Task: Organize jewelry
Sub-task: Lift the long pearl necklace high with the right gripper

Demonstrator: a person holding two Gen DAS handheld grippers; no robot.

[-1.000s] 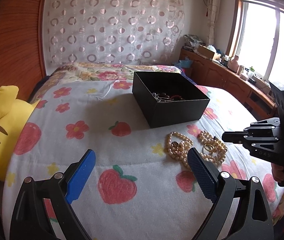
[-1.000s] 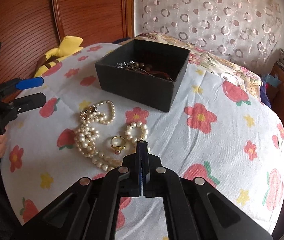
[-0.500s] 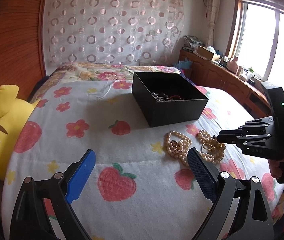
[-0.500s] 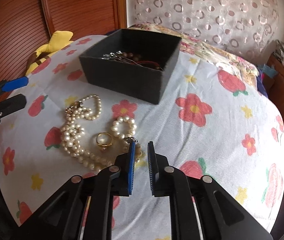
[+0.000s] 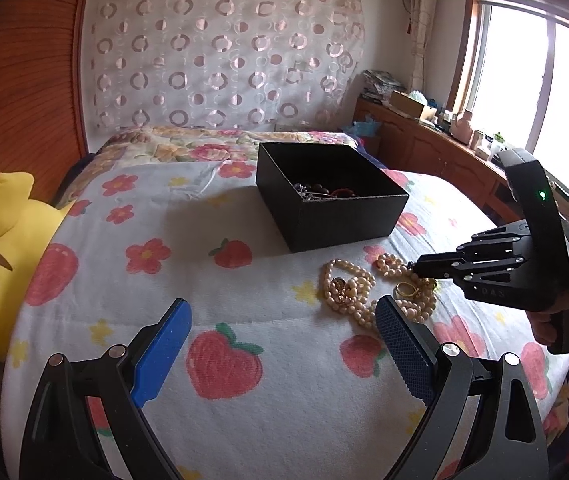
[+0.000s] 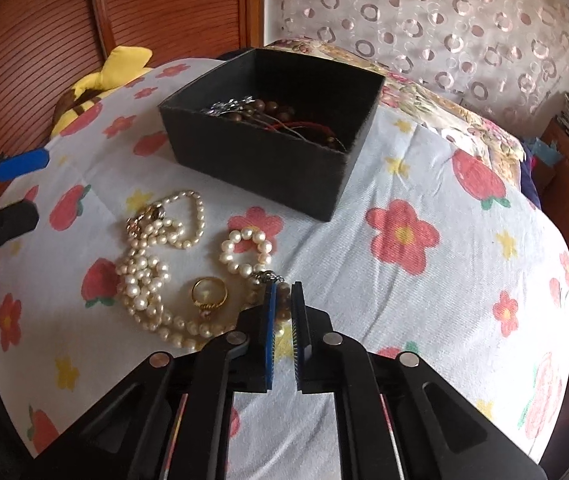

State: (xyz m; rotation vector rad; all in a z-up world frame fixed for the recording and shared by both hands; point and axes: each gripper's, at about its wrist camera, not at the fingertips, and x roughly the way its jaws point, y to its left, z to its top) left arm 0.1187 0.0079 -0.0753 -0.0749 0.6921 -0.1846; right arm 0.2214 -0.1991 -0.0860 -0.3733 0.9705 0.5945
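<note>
Bedspread (image 6: 424, 184) bears pearl bracelet (image 6: 246, 250) near box (image 6: 268, 136).

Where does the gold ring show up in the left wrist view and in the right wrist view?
Left wrist view: the gold ring lies right of centre, among the white pearl strands.
Right wrist view: the ring lies lower left of centre, beside the pearls.
Shared landmark: the open black square box, farther up the bed.
</note>
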